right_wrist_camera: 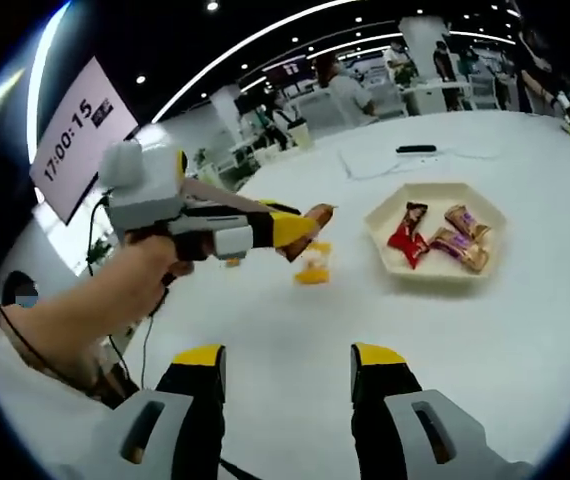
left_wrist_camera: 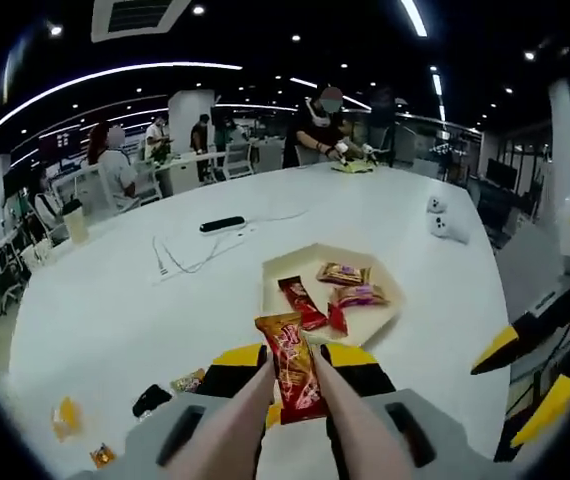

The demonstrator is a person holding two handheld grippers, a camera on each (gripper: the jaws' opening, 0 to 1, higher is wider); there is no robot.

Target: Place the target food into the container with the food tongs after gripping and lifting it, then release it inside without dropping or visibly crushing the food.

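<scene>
**Snack held above the table**

The left gripper clamps pale tongs on a red snack packet – low centre frame. The hexagonal tray lies just beyond, holding three packets. The right gripper hangs open, empty.

**Open-plan office with a large white table**

A broad white table curves across a dim open-plan office. The dark ceiling carries curved light strips, small round spotlights and a vent. A white pillar stands behind desks with white chairs, where people sit and stand. A tilted sign reads 17:00:15.
</scene>
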